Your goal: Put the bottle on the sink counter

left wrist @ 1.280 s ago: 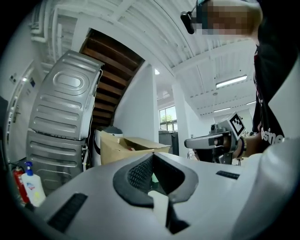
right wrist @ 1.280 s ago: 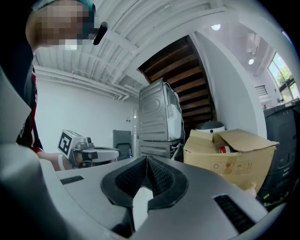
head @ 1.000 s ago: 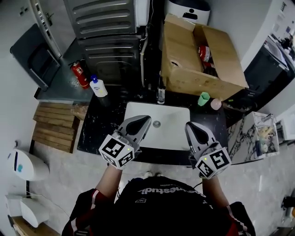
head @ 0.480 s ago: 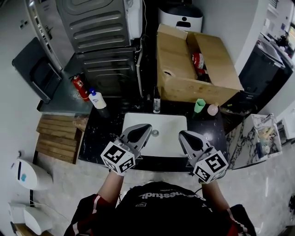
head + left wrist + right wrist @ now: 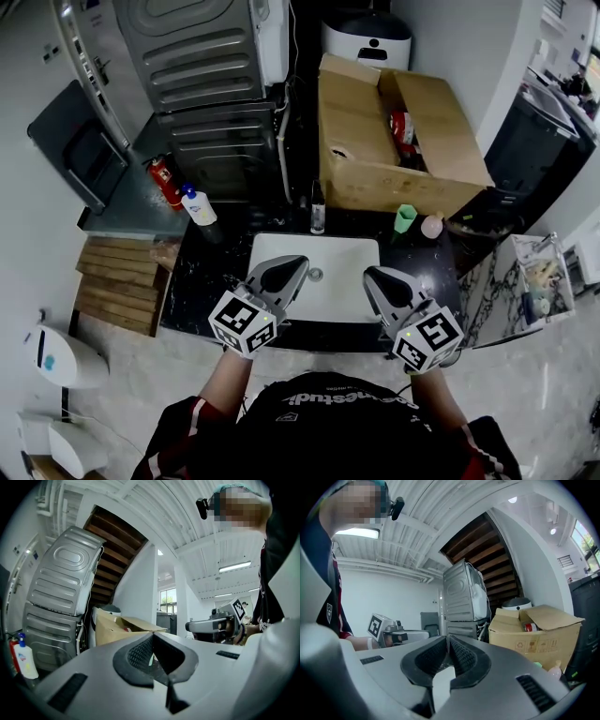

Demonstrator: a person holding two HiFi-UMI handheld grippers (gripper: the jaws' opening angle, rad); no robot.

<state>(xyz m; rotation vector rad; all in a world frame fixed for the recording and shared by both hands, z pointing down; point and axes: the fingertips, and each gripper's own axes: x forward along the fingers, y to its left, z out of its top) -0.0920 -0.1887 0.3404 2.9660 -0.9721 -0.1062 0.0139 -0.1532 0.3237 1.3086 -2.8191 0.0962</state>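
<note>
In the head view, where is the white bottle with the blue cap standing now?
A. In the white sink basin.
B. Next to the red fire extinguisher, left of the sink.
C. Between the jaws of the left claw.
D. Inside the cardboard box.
B: the white bottle stands upright beside the red fire extinguisher, to the left of the sink basin.

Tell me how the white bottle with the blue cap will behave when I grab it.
The white bottle stands upright and is taller than wide, so a push near its top would probably tip it. It looks like smooth plastic: likely stiff enough to clamp, though perhaps slippery. Its fill level does not show, so its weight is a guess.
</note>
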